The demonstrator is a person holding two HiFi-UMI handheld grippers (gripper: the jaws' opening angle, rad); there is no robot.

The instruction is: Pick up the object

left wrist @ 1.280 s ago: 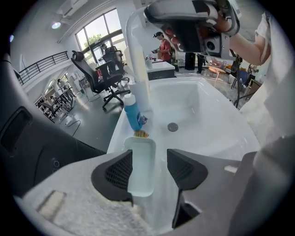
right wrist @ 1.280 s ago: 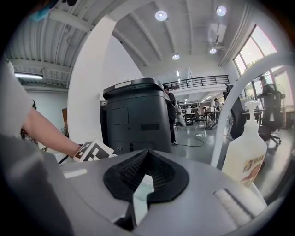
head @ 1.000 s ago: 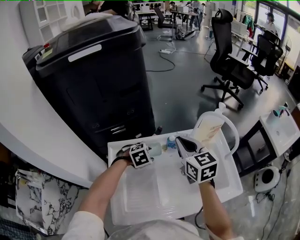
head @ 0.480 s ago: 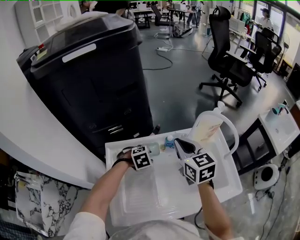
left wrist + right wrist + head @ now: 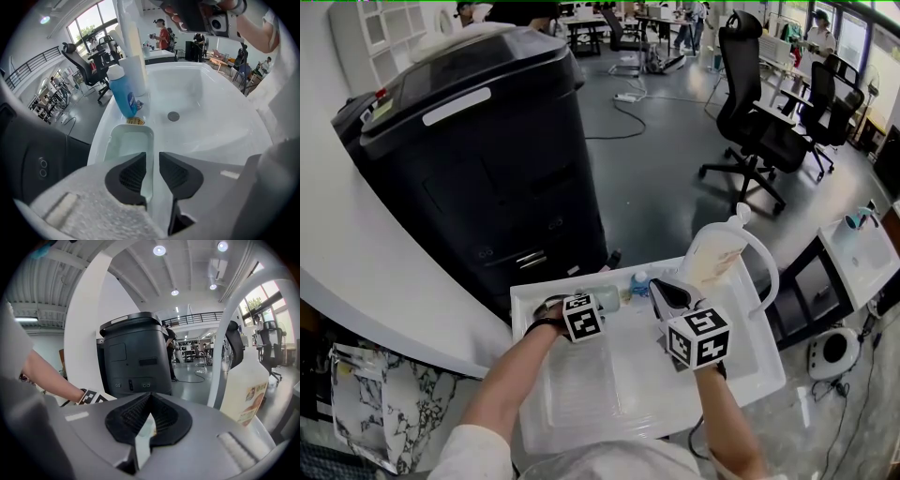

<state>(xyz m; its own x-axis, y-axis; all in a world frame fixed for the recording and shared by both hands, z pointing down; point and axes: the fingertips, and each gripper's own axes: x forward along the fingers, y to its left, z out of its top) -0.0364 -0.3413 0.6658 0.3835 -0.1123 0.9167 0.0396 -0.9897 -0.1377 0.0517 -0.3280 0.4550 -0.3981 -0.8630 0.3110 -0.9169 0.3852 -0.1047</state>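
Left gripper view is showing the left gripper (image 5: 152, 159) pointing steeply down at the pale soap dish (image 5: 125, 140), which is lying on the rim of the white sink (image 5: 211, 117); its jaws have just been closing and are now standing only narrowly apart, with the right wall of the dish running between them; a thin strip of white is showing between that wall and the right pad, so the pads are not yet pressing on it; a small blue bottle (image 5: 123, 96) is standing just beyond the far end of the dish, and a tall white bottle (image 5: 133, 65) is standing just behind it; the drain (image 5: 173, 116) is sitting in the basin, to the right of the dish; the right gripper (image 5: 150, 397) is hanging over the basin, apart from the dish, and is pointing nearly level towards a big black machine (image 5: 136, 352); its jaws are meeting at the tips and are holding nothing; the tall white bottle is standing near it, on its right side.
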